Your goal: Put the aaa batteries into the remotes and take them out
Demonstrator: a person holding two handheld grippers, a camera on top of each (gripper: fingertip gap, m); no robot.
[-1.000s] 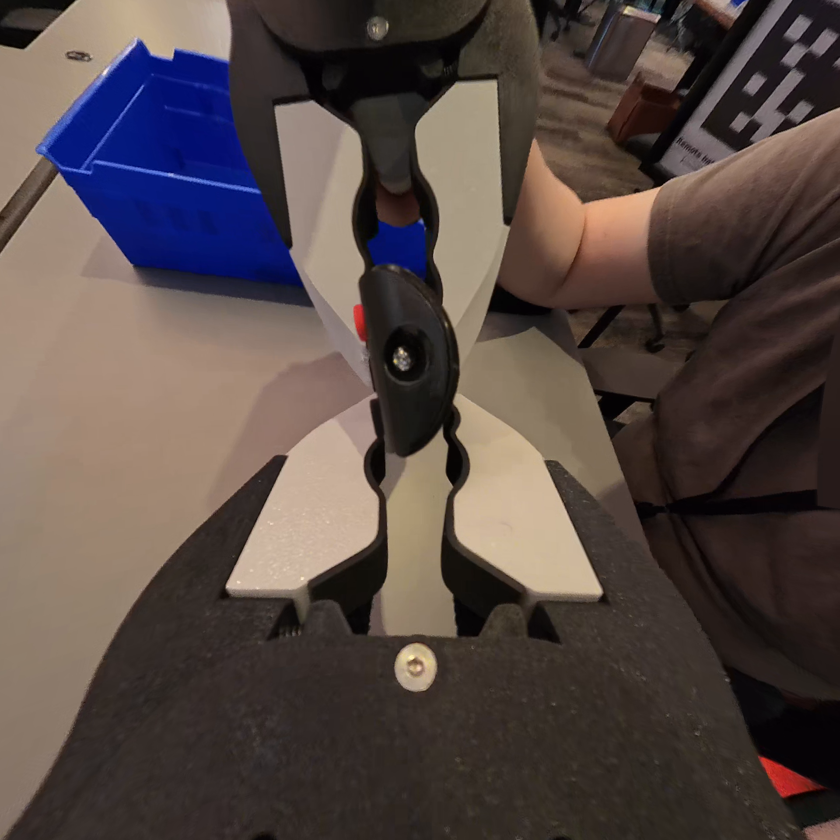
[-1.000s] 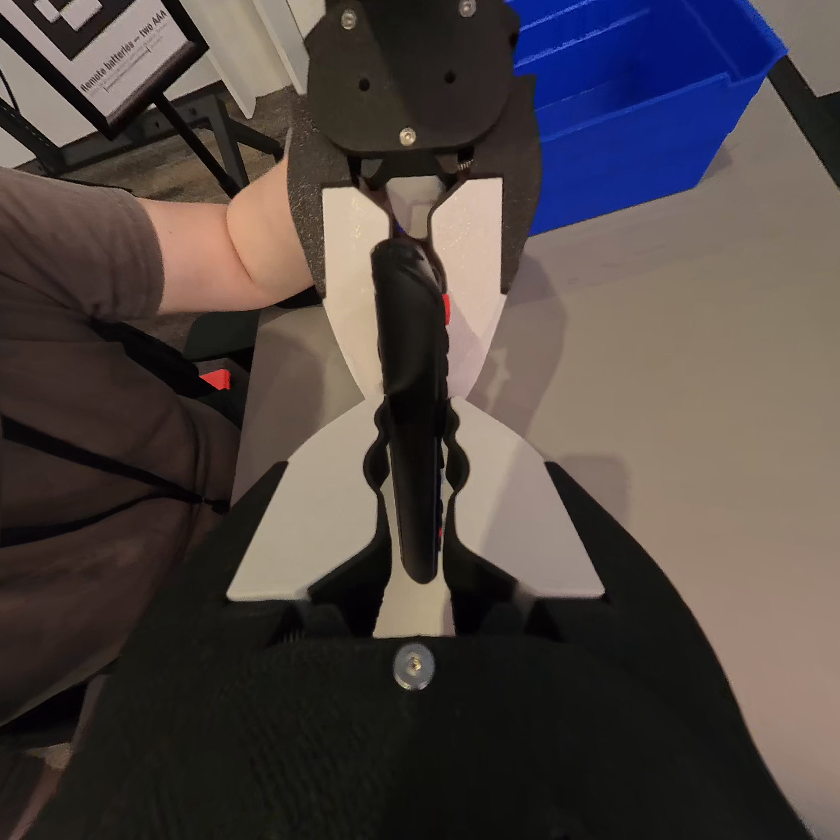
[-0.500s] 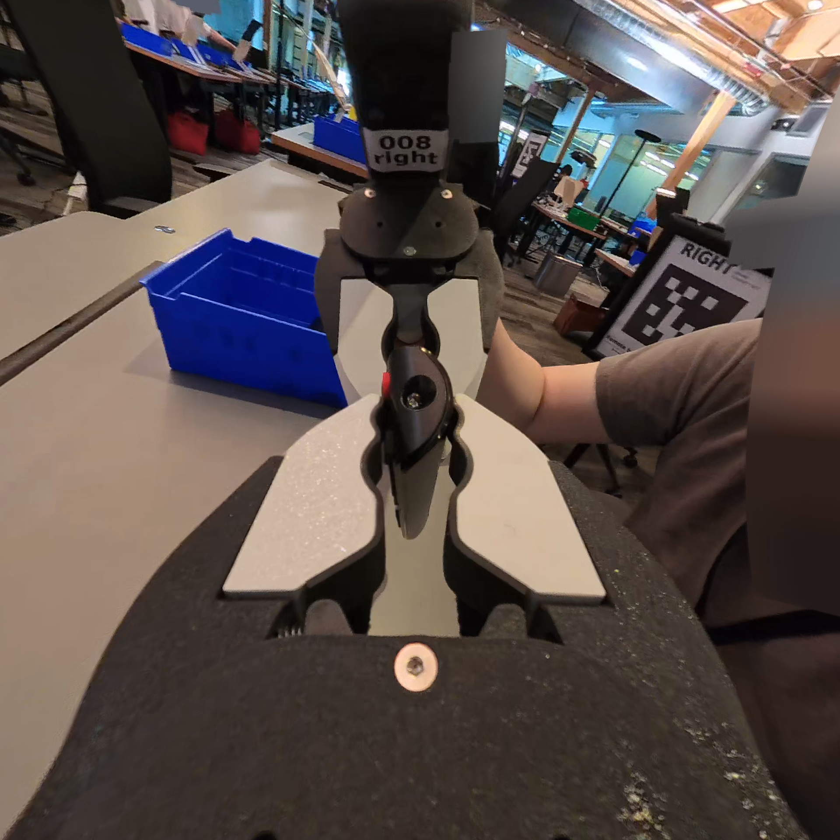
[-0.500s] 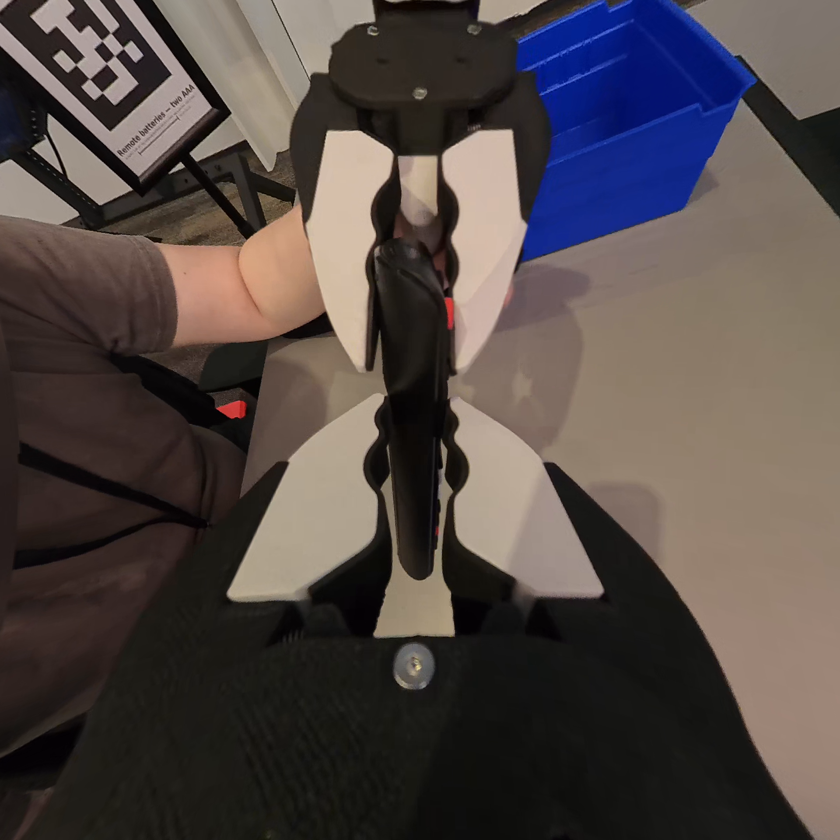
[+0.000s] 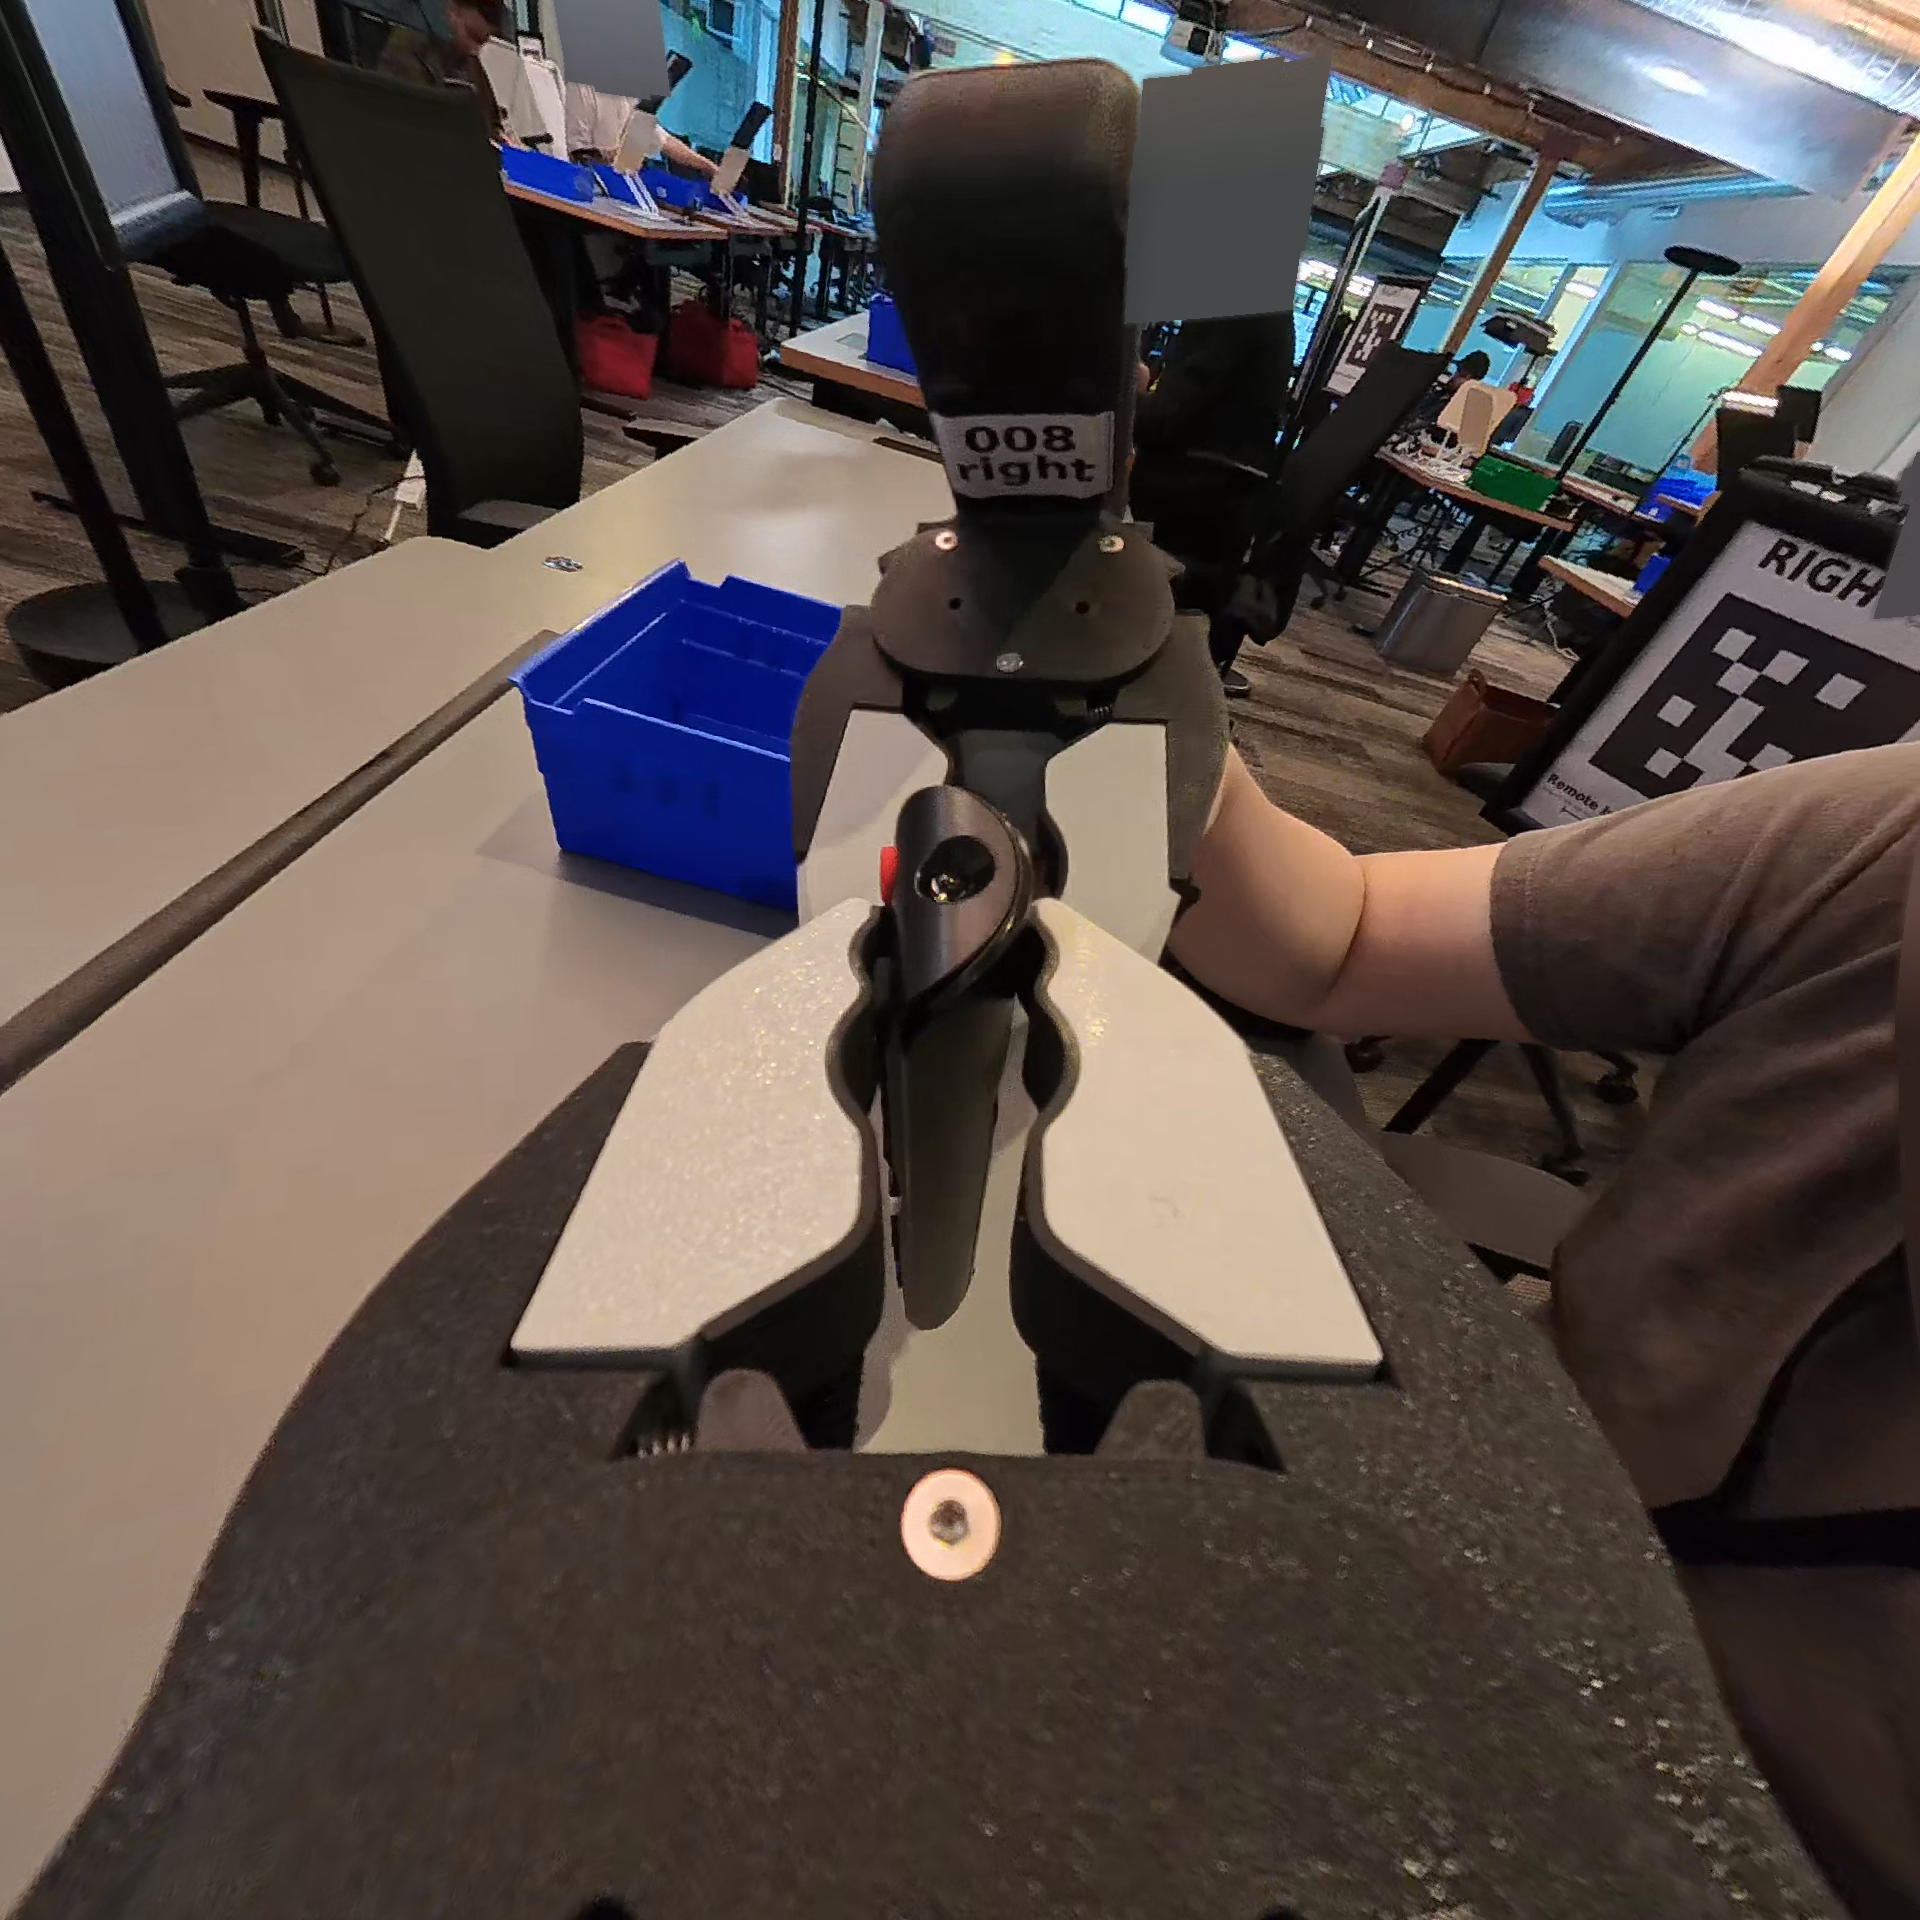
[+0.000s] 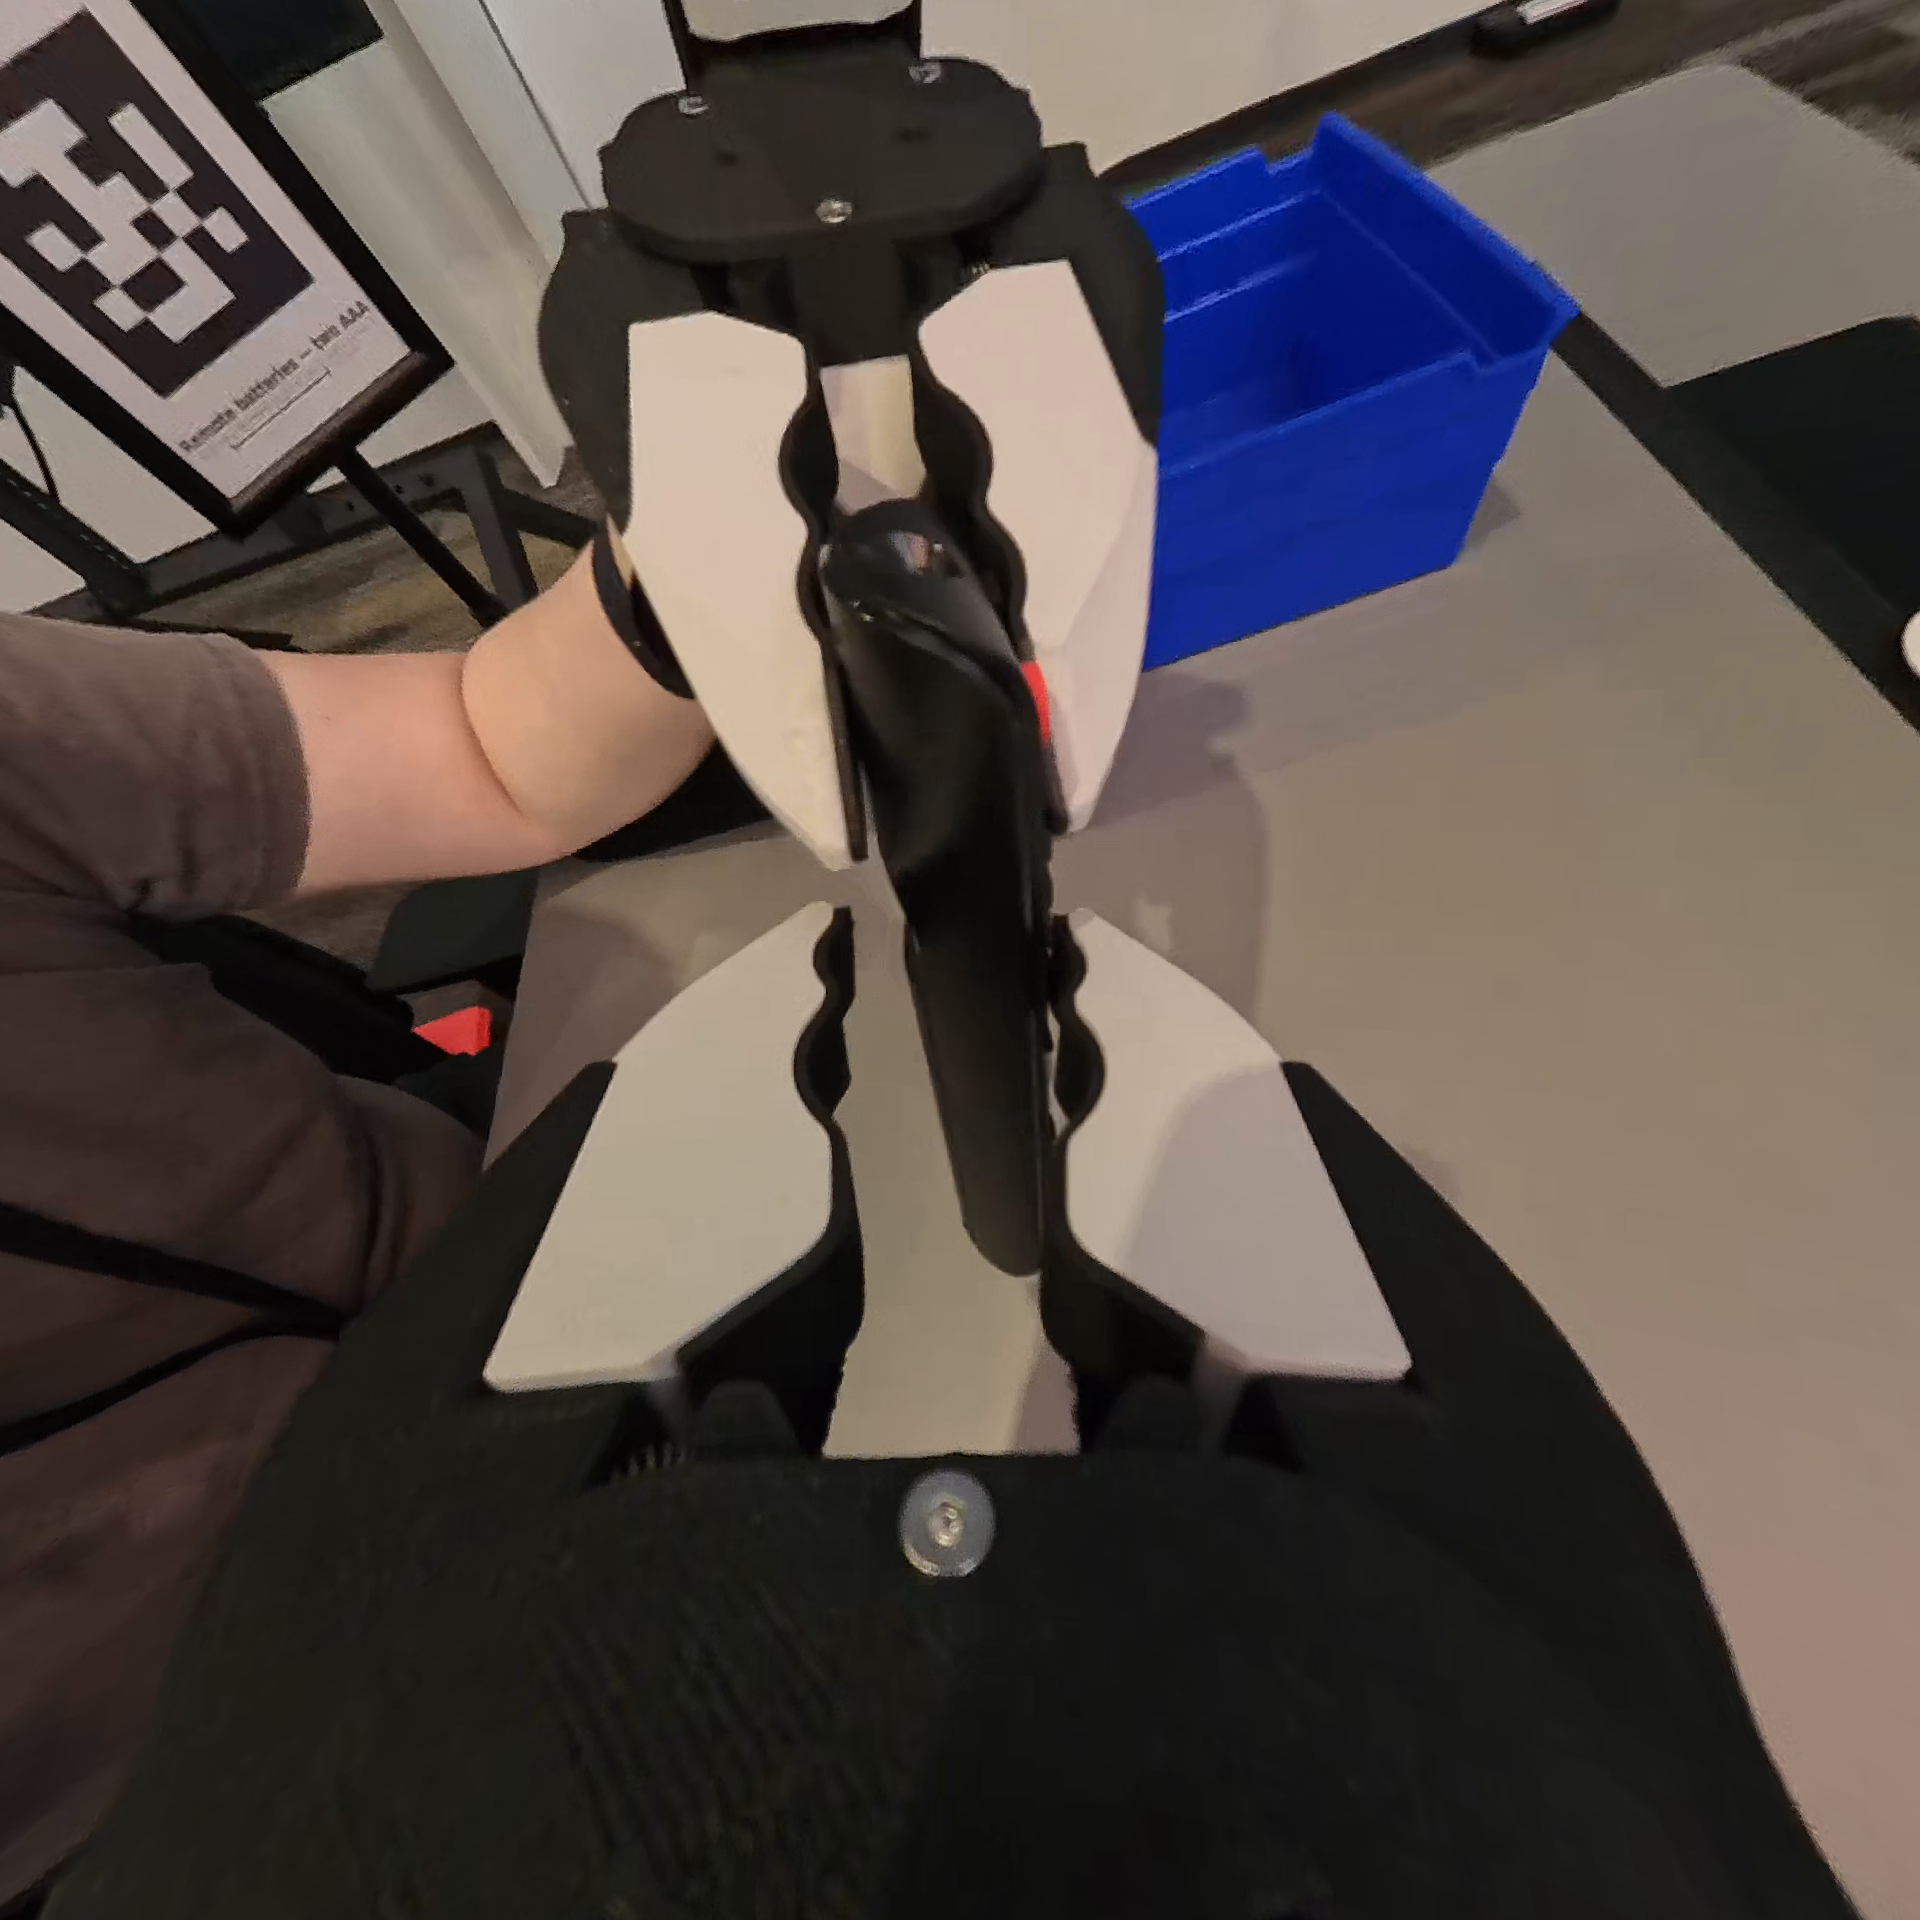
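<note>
The remote [image 5: 951, 1049] looks like glossy black plastic with a shiny lens at its 12 o'clock end. Each hand-held gripper [image 5: 948, 997] has matt pale finger plates, faintly speckled, on a rough, grainy black body. The bin [image 5: 675, 748] is smooth blue plastic; the desk [image 5: 312, 1039] matt grey.

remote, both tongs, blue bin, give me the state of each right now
remote: black, held off the table, one end in each tongs
left tongs: shut on remote
right tongs: open, remote lies against one finger only
blue bin: upright on the grey table, nothing visible inside
</note>
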